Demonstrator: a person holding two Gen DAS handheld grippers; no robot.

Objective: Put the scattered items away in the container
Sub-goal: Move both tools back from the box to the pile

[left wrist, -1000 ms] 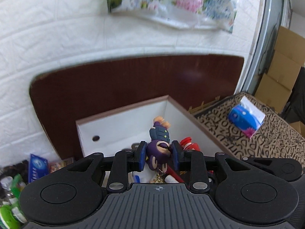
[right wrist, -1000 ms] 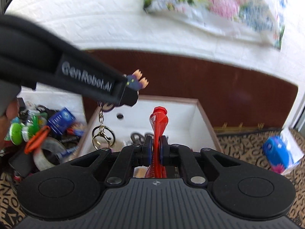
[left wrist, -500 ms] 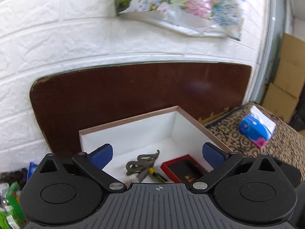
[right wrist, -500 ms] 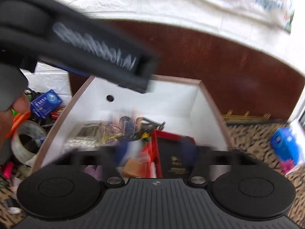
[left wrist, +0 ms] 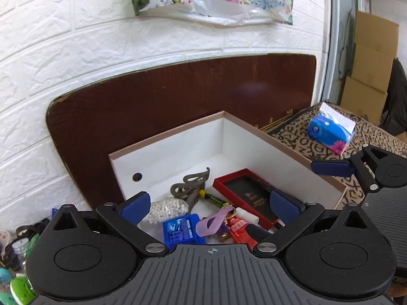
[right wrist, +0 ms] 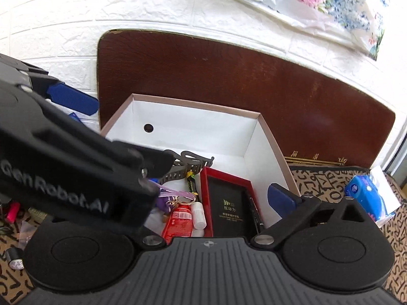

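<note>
The open white cardboard box [left wrist: 267, 137] stands before the dark brown wooden board [left wrist: 178, 96]. In it, the red-rimmed black case [right wrist: 229, 203] lies right of the red tube [right wrist: 179, 219], with the grey hair claw [left wrist: 189, 186] behind them. The blue tissue pack [left wrist: 328, 131] lies right of the box.

I see the open white box [left wrist: 178, 139] holding a red-rimmed black case [right wrist: 229, 203] lying flat, a red tube [right wrist: 179, 219], blue packet [left wrist: 182, 230], grey hair claw [left wrist: 189, 186] and purple keychain [left wrist: 212, 222].
</note>
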